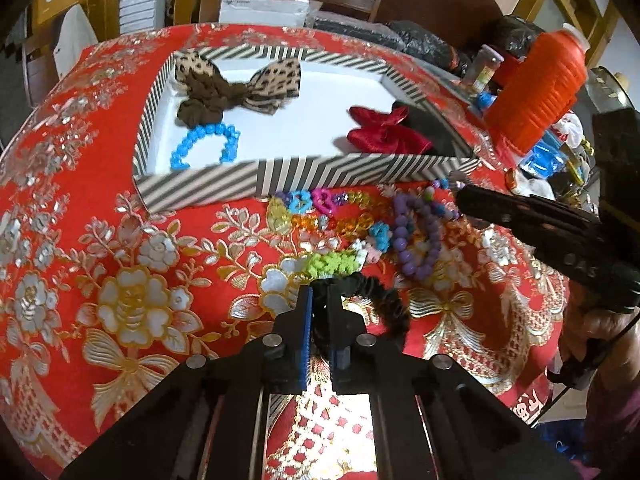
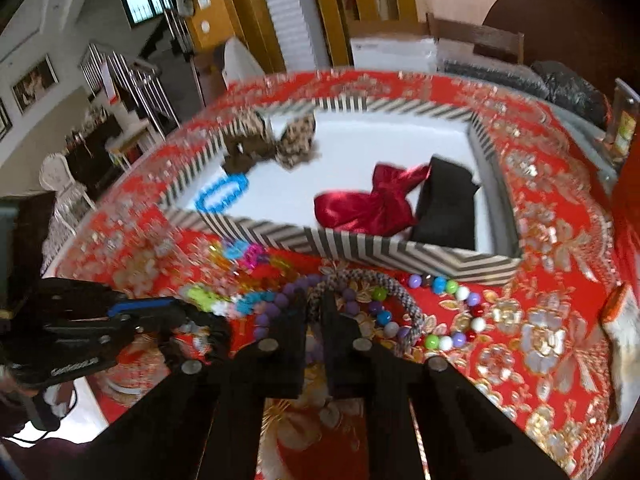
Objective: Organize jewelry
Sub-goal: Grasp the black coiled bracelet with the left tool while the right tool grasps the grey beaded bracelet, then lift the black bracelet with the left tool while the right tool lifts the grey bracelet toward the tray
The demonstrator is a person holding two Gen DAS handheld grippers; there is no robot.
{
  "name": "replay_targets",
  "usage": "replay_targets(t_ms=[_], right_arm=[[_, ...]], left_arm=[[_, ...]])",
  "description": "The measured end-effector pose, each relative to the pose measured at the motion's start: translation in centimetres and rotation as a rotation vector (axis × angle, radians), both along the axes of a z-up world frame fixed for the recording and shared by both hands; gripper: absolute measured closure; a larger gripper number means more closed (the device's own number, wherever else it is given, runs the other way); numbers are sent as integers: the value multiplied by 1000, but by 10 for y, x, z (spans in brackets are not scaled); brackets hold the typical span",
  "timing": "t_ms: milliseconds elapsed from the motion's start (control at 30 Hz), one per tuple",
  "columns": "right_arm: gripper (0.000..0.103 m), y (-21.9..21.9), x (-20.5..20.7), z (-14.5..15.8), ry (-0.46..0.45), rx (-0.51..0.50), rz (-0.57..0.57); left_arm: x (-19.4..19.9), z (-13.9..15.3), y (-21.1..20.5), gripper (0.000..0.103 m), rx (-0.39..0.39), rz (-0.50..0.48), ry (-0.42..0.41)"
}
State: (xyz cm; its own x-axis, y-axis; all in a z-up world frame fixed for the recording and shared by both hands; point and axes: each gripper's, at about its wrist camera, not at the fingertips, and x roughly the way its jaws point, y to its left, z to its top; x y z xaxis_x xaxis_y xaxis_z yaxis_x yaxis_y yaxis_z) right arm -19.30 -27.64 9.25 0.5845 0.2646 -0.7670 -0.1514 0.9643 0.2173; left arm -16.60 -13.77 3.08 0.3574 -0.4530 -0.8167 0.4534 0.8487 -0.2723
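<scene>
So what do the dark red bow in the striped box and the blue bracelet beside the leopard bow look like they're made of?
The dark red bow looks like satin fabric: it is glossy, with soft highlights along its folds. The blue bracelet looks like opaque plastic beads, bright and uniform in colour; the frames are too soft to rule out another material. The striped box appears to be printed cardboard with a matte white interior.
</scene>
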Motion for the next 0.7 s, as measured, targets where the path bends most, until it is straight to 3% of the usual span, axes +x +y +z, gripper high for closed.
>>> replay_targets(t_ms=[467,700], right_arm=[[96,-13,-25,48,-110,35,-42],[96,-14,-23,61,-137,16,-41]], left_arm=[[-4,67,7,99,-44,-8,-139],[12,82,8,99,-26,29,-201]])
